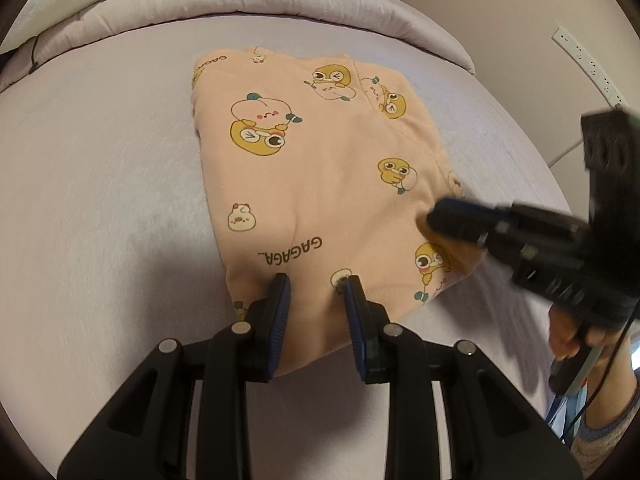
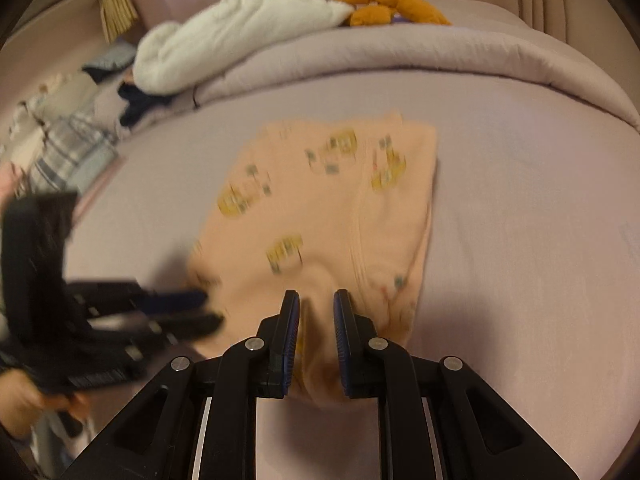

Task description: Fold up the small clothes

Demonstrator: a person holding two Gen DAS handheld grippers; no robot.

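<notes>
Peach pyjama garment point(image 1: 320, 184) lies mid-bed point(image 1: 100, 200), already folded into a compact rectangle. My left tool point(image 1: 314, 282) sits spread over its near edge, nothing pinched. Right tool point(image 2: 316, 296) straddles the near edge, jaws apart, cloth between; grip unclear. I judge one fold or smoothing remains.

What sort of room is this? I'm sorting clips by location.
Most likely a bedroom: the peach printed garment lies on a bed sheet, with a rolled duvet and a white pillow behind it.
</notes>
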